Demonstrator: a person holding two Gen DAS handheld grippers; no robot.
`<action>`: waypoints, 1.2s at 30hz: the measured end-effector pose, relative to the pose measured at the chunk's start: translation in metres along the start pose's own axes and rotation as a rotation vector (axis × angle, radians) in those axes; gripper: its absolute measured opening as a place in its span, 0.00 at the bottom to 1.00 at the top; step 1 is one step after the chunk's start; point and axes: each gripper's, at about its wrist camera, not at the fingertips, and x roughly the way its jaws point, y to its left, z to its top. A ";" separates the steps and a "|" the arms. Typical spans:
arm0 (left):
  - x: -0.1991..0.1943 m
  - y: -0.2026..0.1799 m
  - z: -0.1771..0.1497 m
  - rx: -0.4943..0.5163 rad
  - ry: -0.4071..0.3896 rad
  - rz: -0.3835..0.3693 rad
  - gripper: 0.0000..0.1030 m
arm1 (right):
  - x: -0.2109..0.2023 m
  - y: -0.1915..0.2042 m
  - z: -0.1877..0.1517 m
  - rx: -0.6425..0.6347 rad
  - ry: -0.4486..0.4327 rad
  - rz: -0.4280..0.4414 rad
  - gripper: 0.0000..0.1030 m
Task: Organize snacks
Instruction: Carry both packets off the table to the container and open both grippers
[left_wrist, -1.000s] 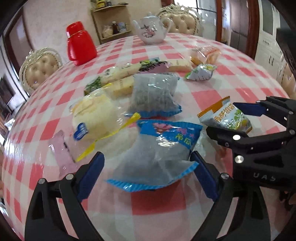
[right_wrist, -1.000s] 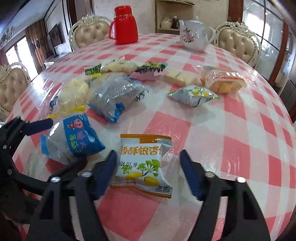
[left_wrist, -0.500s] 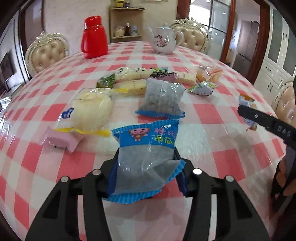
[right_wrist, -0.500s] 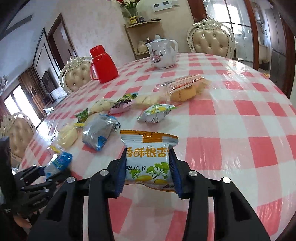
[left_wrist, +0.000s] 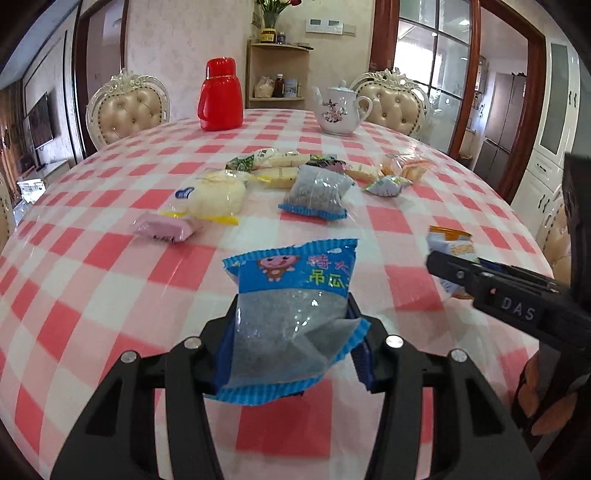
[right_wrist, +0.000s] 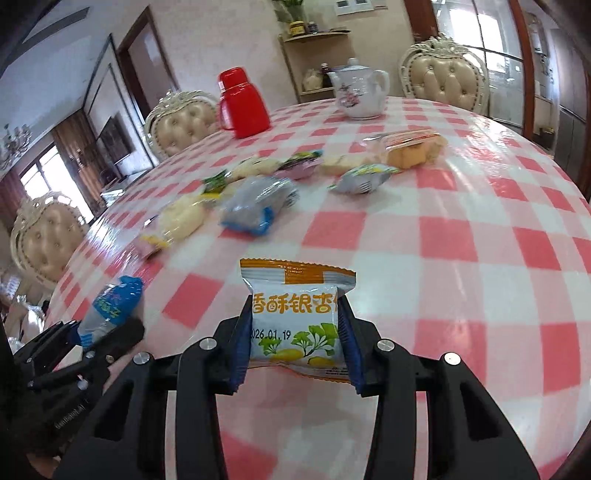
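while both grippers hang over the round table (left_wrist: 110, 258) with its pink and white checked cloth, each one has a snack squeezed between its blue pads. the left gripper (left_wrist: 291, 343) grips a blue and grey packet (left_wrist: 291, 314) with a little cartoon on top, and the packet sticks up above the cloth. the right gripper (right_wrist: 295, 339) pinches a small white packet with an orange top (right_wrist: 295, 317) and green leaves drawn on it, also lifted off the cloth.

farther back on the table lies a bunch of other snacks. there is a second blue and grey packet (left_wrist: 317, 192), a pale round bun in clear wrap (left_wrist: 218, 195), a pink bar (left_wrist: 166, 227) just beside the bun, a small silver packet (left_wrist: 388, 184), and an orange snack in clear wrap (right_wrist: 410, 147). some long yellow snacks (left_wrist: 280, 162) sit behind them.

a red flask (left_wrist: 221, 96) and a white teapot (left_wrist: 338, 110) with flowers stand at the far side of the table, well apart from the snacks. cream chairs (left_wrist: 127, 107) stand around it.
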 end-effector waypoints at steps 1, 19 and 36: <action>-0.005 0.000 -0.004 -0.001 0.001 0.000 0.50 | -0.001 0.005 -0.003 -0.007 0.005 0.007 0.41; -0.075 0.041 -0.047 -0.078 0.014 0.095 0.51 | -0.028 0.094 -0.052 -0.181 0.065 0.129 0.41; -0.142 0.115 -0.100 -0.174 0.030 0.236 0.51 | -0.056 0.187 -0.095 -0.381 0.068 0.293 0.41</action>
